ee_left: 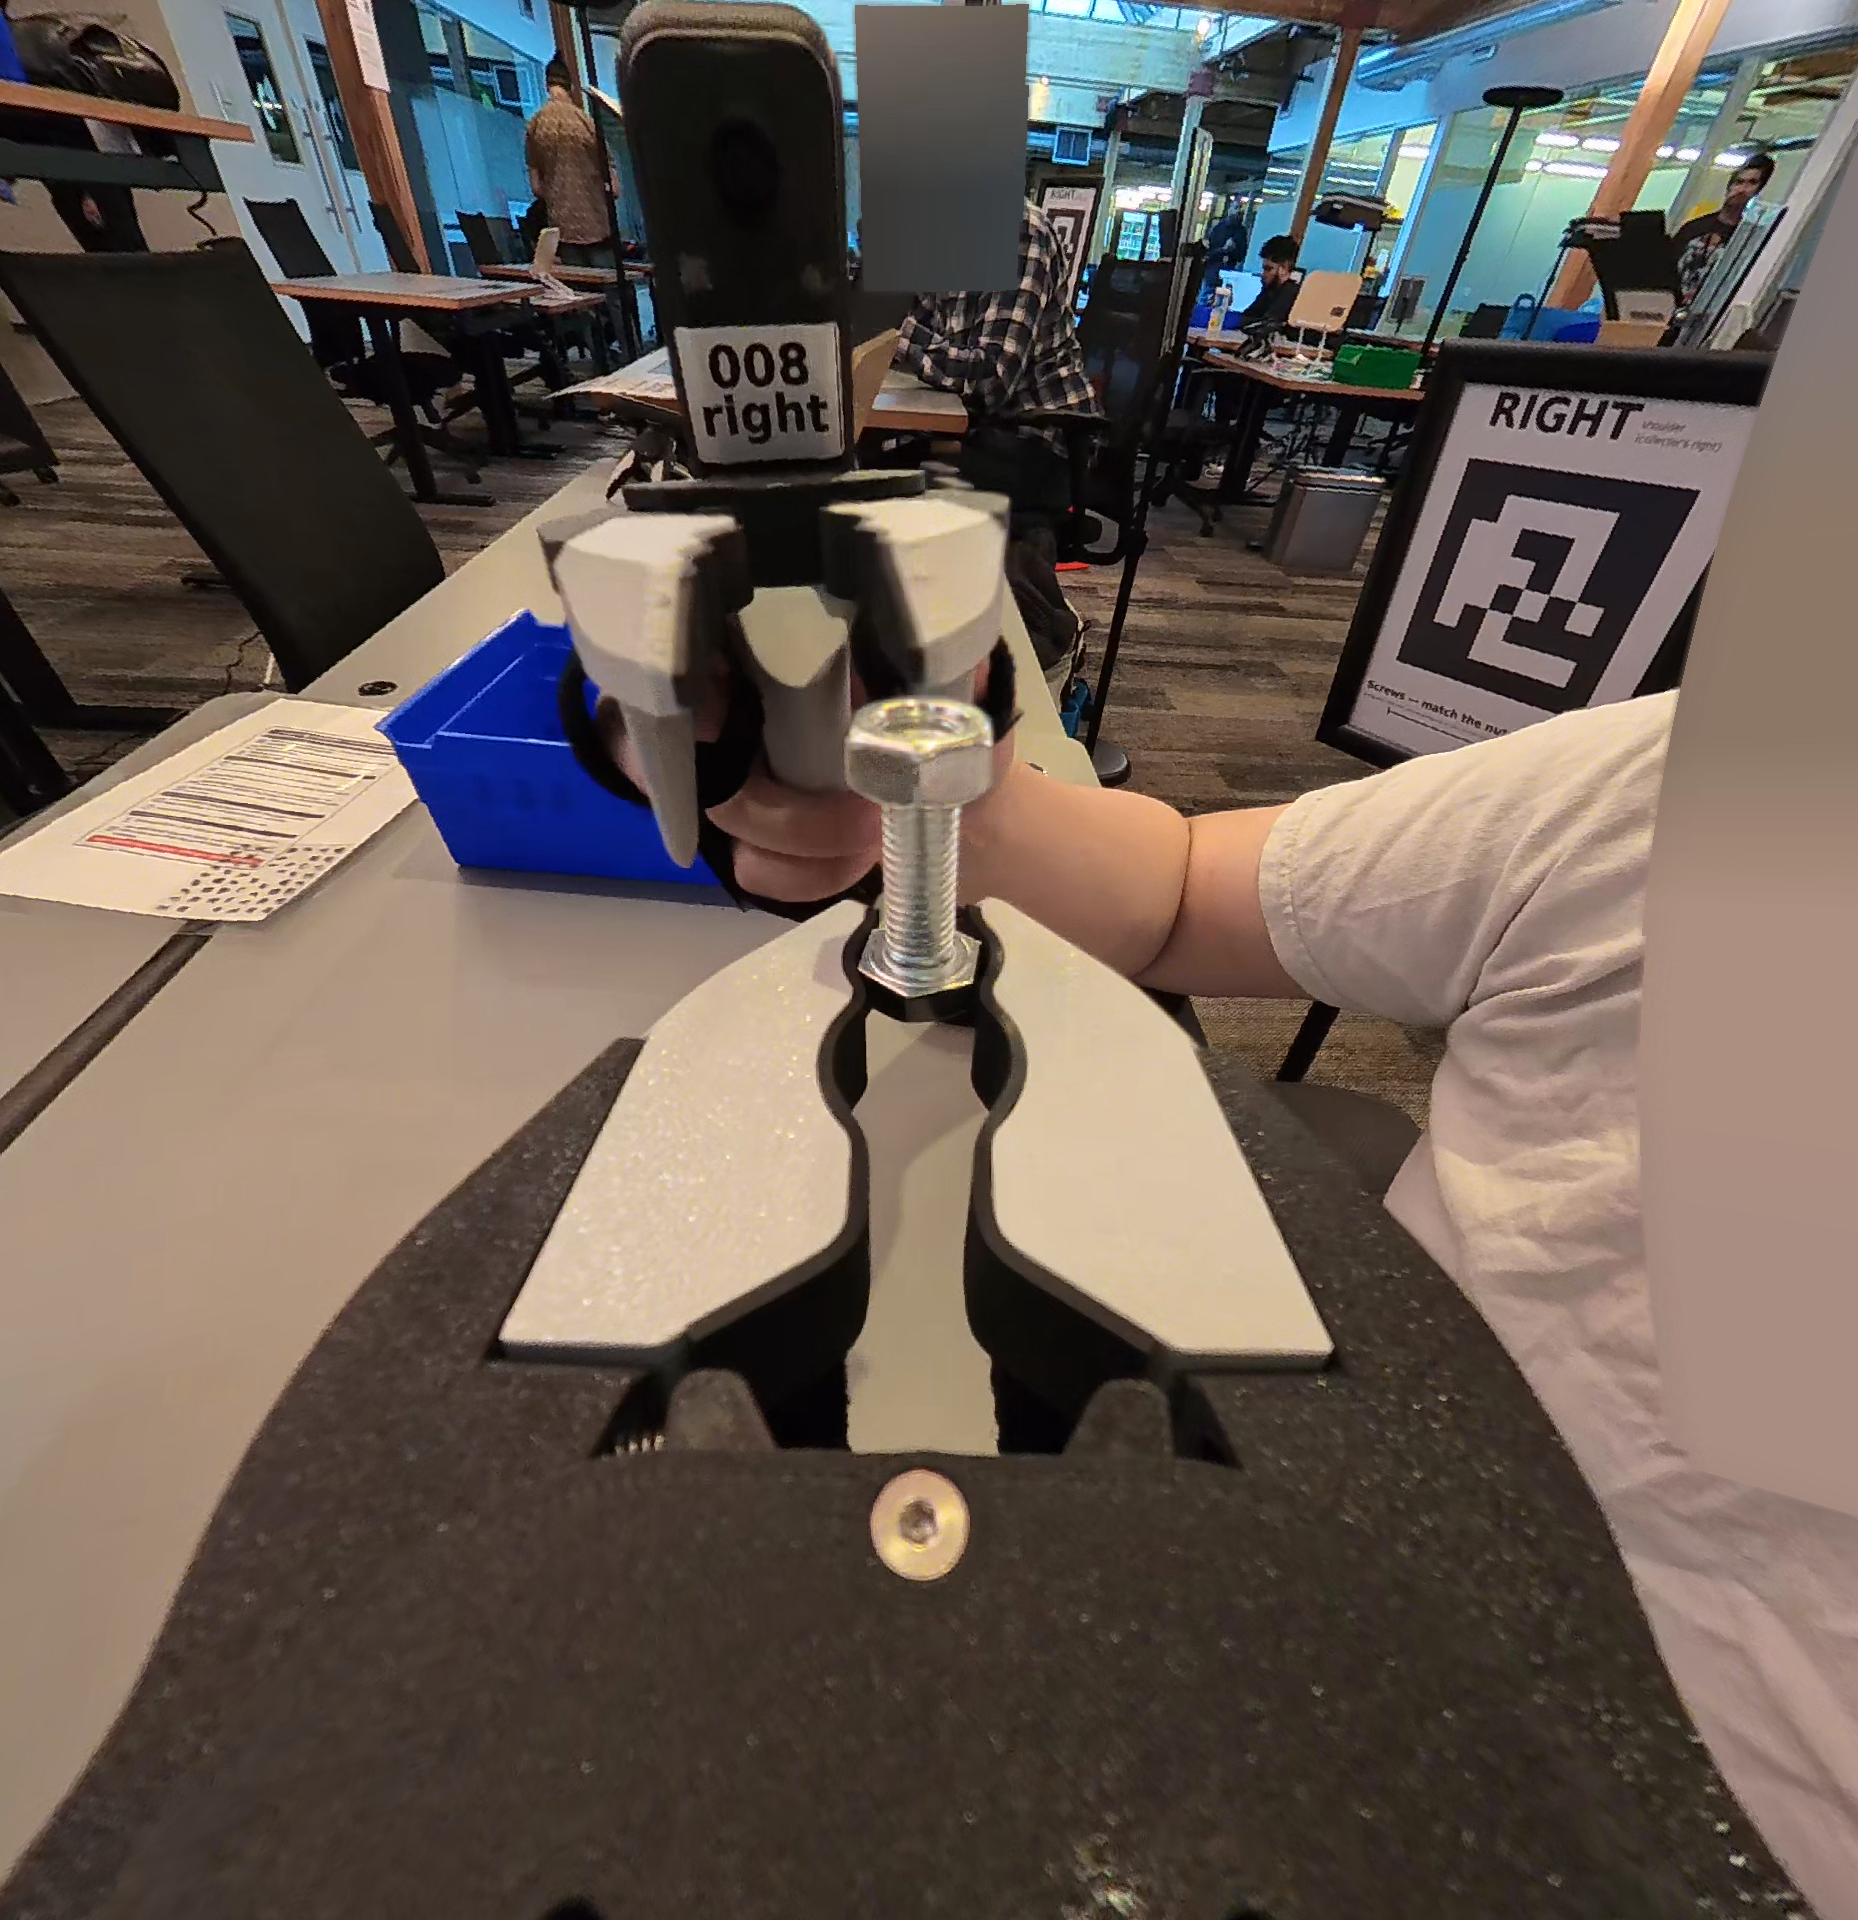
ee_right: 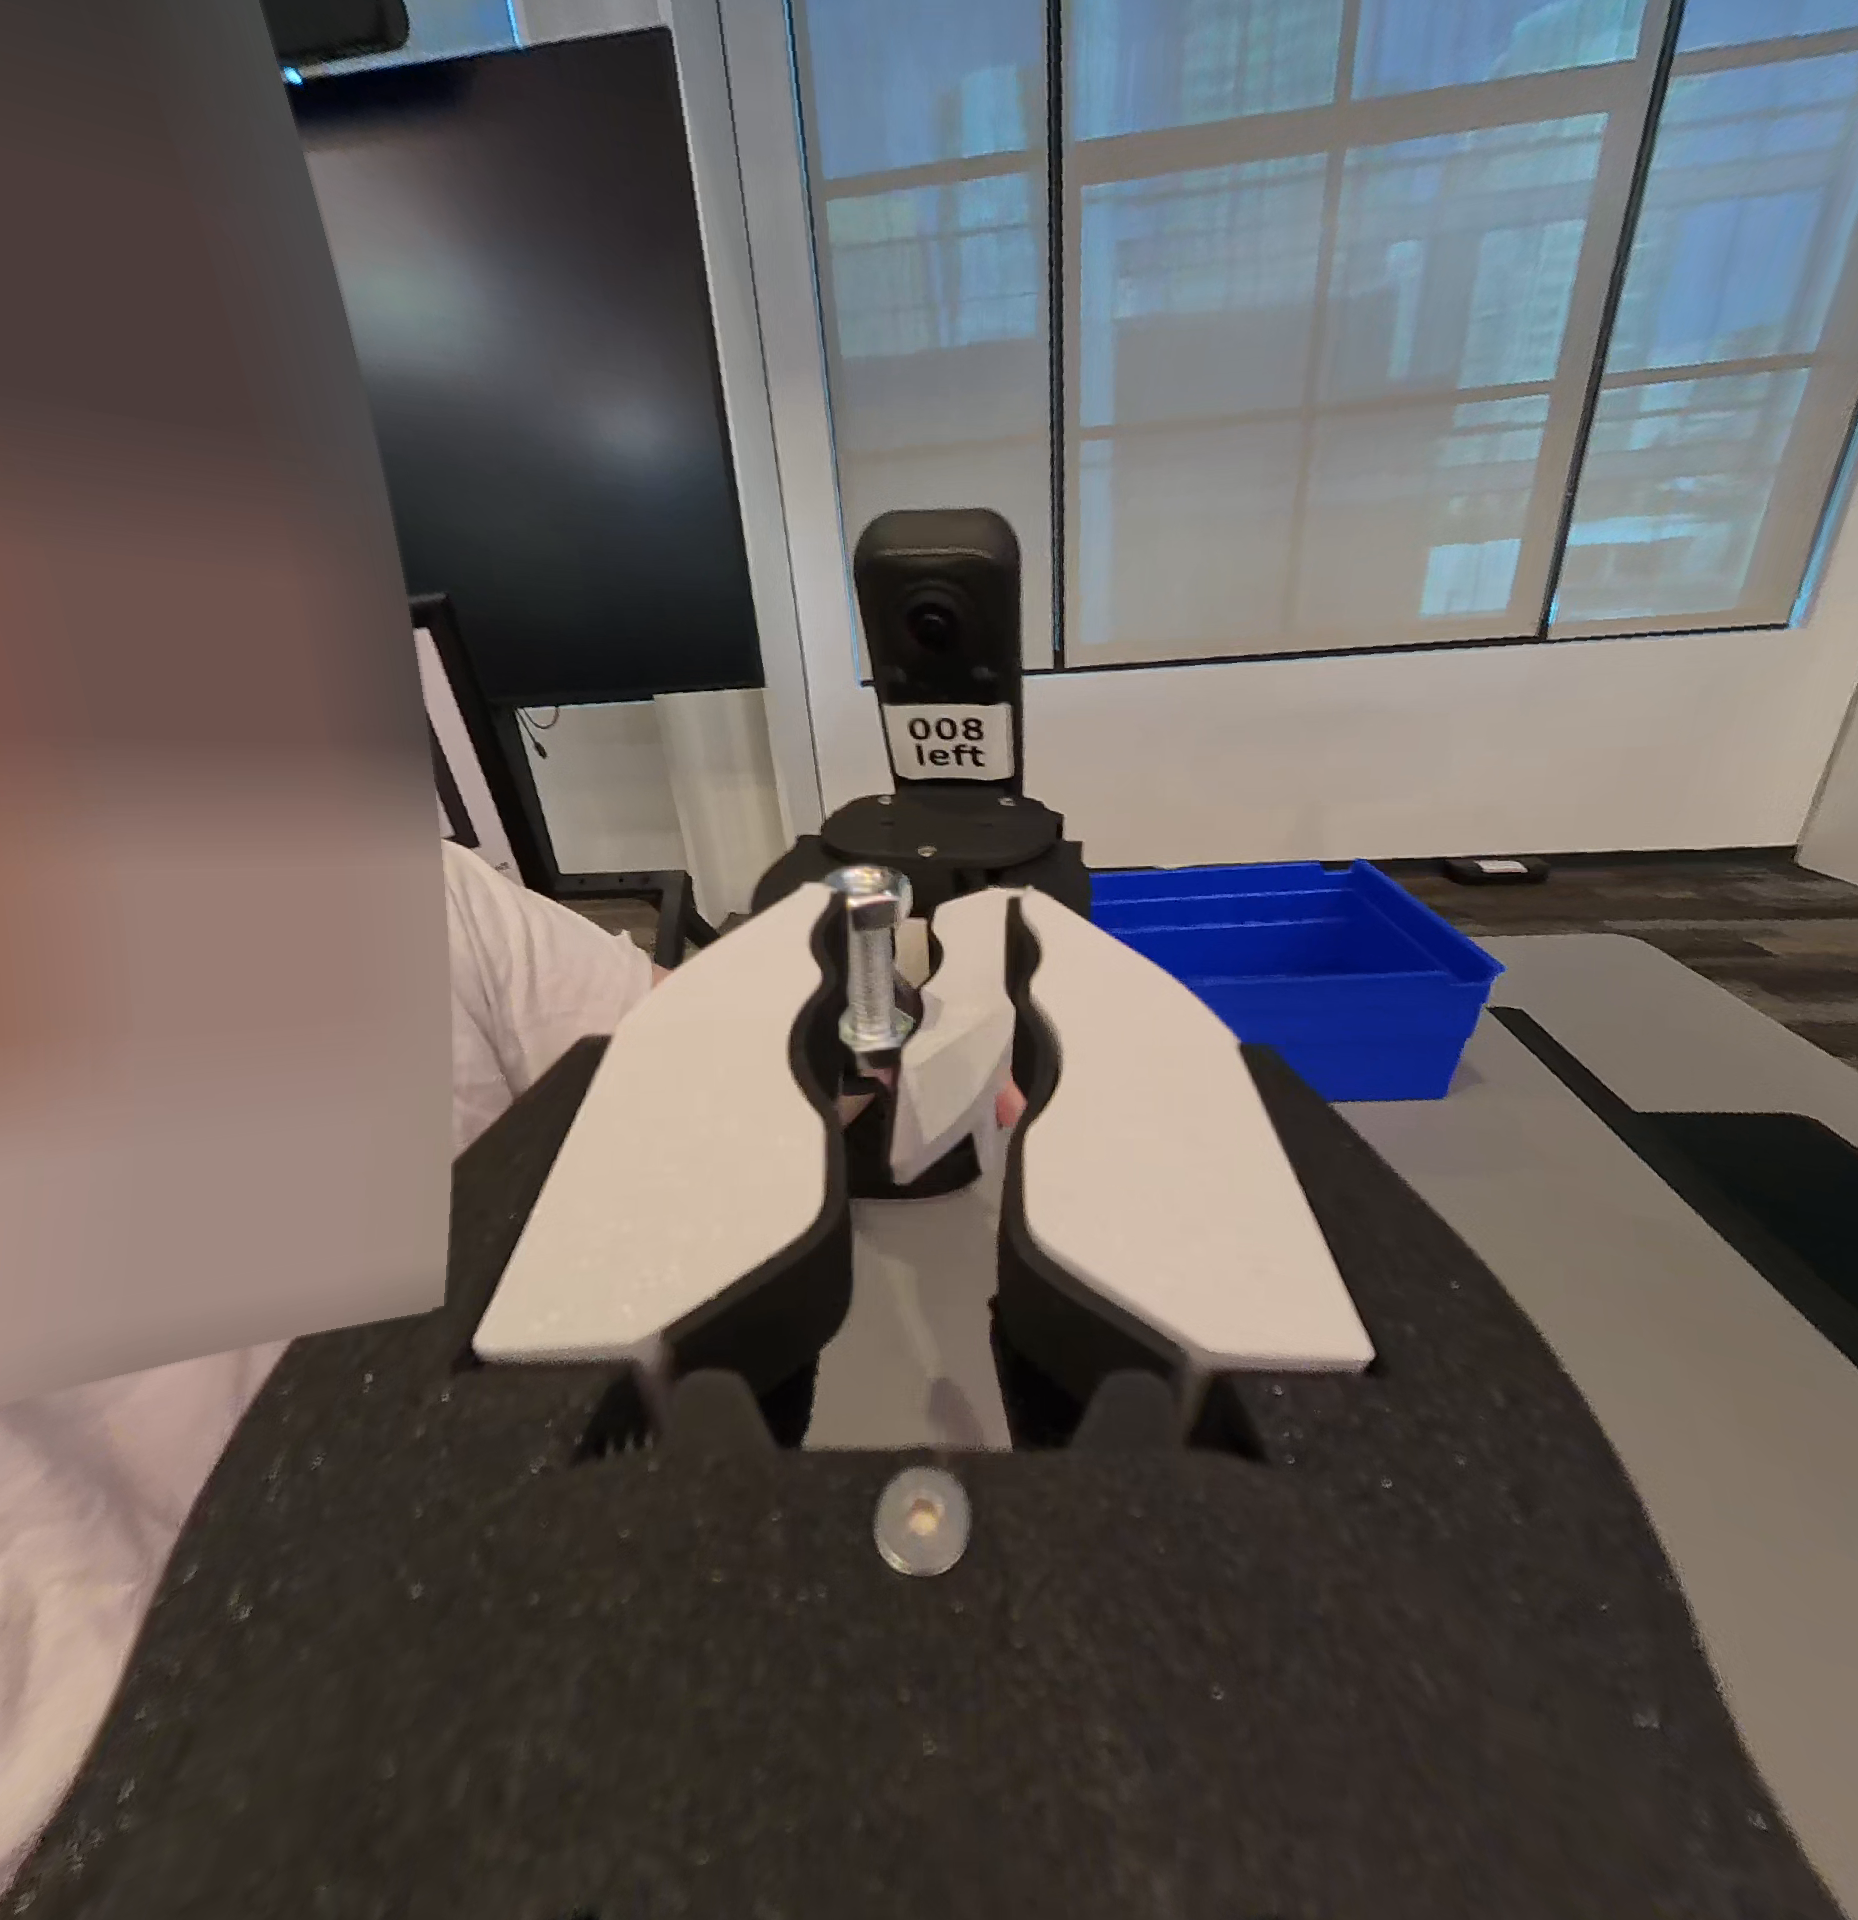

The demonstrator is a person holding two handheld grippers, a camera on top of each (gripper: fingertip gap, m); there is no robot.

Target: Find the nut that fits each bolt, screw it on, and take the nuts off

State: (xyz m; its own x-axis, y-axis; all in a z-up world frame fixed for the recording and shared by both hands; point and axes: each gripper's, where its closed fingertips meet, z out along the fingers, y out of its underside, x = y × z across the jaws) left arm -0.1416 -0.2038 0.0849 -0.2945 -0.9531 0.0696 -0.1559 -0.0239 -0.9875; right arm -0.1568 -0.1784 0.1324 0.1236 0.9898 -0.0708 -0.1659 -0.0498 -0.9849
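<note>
Left wrist view, from left to right. A printed sheet (ee_left: 203, 821) is laid flat on the grey table (ee_left: 281, 1091), and a blue plastic bin (ee_left: 509, 769), open-topped and straight-walled, is set just beyond it. At centre, the left gripper (ee_left: 920, 961) is seen from behind: two pale, grainy finger plates with wavy black inner edges are closed at their tips on a hexagonal nut (ee_left: 920, 961). A bright, zinc-coloured bolt (ee_left: 920, 831) is threaded into that nut and stands upright, its hex head uppermost and its ridged shank exposed between head and nut. Directly behind the bolt head the right gripper (ee_left: 769, 675) is held facing the camera, with its pale wedge-shaped fingers spread apart and nothing between them; part of the bin is hidden by it. A hand (ee_left: 800, 831) is wrapped around its base. Farther right, a forearm and a white sleeve (ee_left: 1476, 904) cross the frame, and a black-framed sign (ee_left: 1548, 561) with a blocky marker stands behind them.

Right wrist view, from left to right. A smooth blurred patch covers the left edge. The bolt (ee_right: 868, 966) is seen through the gap of the open right gripper (ee_right: 920, 977), nearer its left finger without visible contact, upright in the nut (ee_right: 873, 1031). The left gripper (ee_right: 878, 1081) is partly masked by these plates. The bin (ee_right: 1289, 987) lies to the right.
</note>
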